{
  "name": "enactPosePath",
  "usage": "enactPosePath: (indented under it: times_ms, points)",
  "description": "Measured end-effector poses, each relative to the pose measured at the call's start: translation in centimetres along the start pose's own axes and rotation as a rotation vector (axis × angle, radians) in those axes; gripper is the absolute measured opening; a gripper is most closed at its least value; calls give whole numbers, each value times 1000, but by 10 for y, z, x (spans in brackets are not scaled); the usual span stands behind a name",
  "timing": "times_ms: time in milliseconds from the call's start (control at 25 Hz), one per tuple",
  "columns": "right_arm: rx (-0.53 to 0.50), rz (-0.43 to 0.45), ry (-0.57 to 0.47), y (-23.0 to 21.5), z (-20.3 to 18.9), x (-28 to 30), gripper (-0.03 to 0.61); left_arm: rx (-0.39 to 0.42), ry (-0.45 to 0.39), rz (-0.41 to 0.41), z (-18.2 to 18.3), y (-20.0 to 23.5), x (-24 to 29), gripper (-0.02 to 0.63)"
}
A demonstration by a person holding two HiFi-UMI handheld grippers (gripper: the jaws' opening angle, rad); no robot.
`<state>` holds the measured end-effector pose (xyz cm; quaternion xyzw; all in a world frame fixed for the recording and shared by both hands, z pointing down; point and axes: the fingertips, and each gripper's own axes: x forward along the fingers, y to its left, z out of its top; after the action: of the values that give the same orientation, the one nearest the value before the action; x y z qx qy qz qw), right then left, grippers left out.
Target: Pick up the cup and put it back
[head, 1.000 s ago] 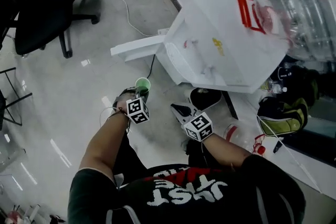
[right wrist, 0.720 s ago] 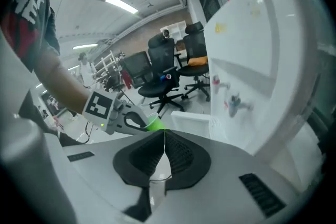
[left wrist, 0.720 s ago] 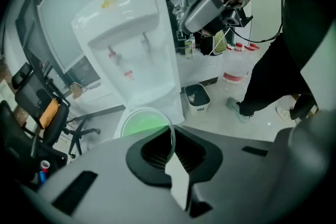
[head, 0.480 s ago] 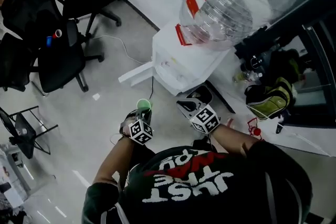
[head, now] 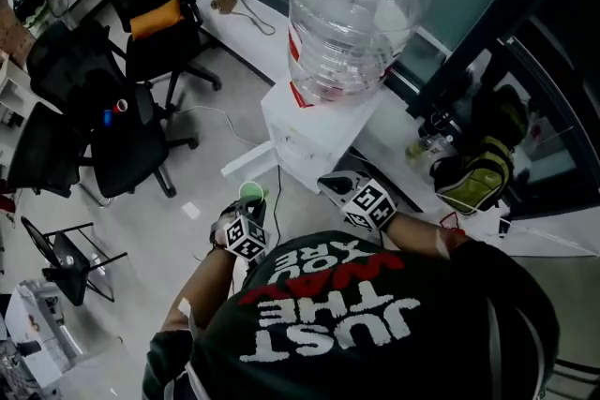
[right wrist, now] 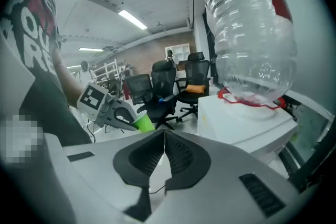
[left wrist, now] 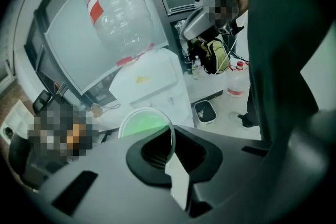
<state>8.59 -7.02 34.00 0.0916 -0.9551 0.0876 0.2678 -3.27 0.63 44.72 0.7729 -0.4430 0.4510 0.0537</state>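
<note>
Two hand-held tools up in front of a white water dispenser [head: 309,122] topped by a big clear bottle [head: 352,14]. Left tool [head: 251,209] pinching the thin wall of a green cup [head: 251,193] at the rim, one jaw inside, one outside. Cup in the air above the floor, near the dispenser's left front, open mouth up. Right tool [head: 337,186] pressed together on nothing, just to the right of the cup. Office chairs [head: 131,122] farther left.

Probably a light, thin-walled disposable cup: easy to lift, easy to crush, dent or tip. Best held gently at the rim as here, kept upright, set down softly.

Seems empty in the left gripper view, but with the bottom hidden behind the jaws. No clear sign of the spot for putting it back. Lower floor cut off in the head view by the person's shoulders.
</note>
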Motion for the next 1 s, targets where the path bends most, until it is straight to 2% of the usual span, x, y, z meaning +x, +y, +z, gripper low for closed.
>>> enactPosePath:
  times_ms: [360,520,680,1000]
  points:
    - [-9,-86,-119,-38,53,-67,34,22,-130,22,82,39,-38,14]
    - [-28,-124,-181,-47,84,-91,34,97,-272,32,156,66,-73,14]
    - [-89,-147,-238,-46,128,-116,34,181,-374,13,214,90,-110,14]
    - [-171,-173,-358,-31,213,-173,34,305,-548,18,305,98,-179,14]
